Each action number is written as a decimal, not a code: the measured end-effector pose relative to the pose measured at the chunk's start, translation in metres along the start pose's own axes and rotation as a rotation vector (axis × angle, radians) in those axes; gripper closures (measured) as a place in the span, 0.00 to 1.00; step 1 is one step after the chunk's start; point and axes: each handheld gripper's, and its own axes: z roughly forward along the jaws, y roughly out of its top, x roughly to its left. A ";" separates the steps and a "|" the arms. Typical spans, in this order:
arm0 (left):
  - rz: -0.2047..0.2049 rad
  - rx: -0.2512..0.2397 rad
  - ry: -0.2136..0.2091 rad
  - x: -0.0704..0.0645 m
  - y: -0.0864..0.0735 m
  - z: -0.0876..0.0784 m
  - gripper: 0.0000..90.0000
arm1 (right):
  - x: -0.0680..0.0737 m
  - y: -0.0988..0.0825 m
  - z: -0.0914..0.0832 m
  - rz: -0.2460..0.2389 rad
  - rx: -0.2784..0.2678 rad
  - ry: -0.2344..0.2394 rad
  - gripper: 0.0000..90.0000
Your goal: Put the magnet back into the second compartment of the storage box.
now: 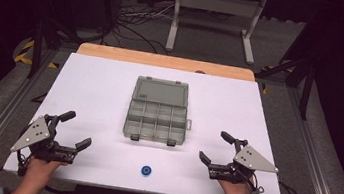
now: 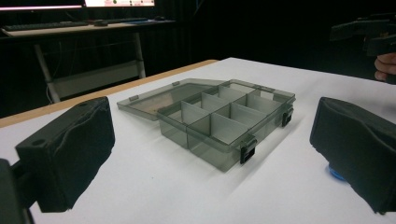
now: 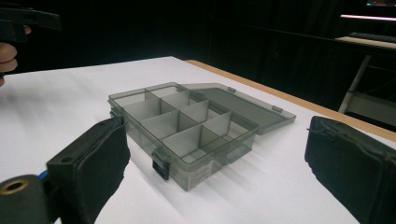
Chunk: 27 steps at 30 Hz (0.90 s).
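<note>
Start posn, nothing gripped. Left gripper (image 1: 76, 131) jaws spread, empty; right gripper (image 1: 215, 147) same. Clear grey plastic compartment box (image 1: 157, 117) mid-table, lid flat open. Small blue round part (image 1: 146, 171) near front edge, btwn grippers. Next, prob: reach, pinch part, drop into compartment.

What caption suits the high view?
Two open grippers flank an open compartment box and blue disc.

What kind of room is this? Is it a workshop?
More likely a lab or recording room set up for practice. A white table top stands between black curtained walls, loose cables lie across the grey carpet, and a desk with a keyboard and lit screens stands at the back.
</note>
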 end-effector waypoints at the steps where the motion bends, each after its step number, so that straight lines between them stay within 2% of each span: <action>1: -0.002 -0.001 0.001 0.000 0.000 0.000 0.01 | 0.001 0.001 0.001 0.000 0.000 0.006 0.08; 8: 0.001 0.003 -0.001 -0.001 0.000 0.001 0.01 | 0.009 0.011 0.011 -0.004 -0.012 0.046 0.08; 17: 0.000 0.006 0.000 0.000 -0.001 0.002 0.01 | 0.023 0.022 0.029 -0.018 -0.001 0.108 0.08; 21: -0.001 0.007 -0.002 0.000 -0.001 0.001 0.01 | 0.029 0.028 0.037 -0.039 0.008 0.141 0.08; 27: 0.000 0.008 -0.002 0.000 -0.001 0.002 0.01 | 0.033 0.031 0.043 -0.034 0.009 0.179 0.08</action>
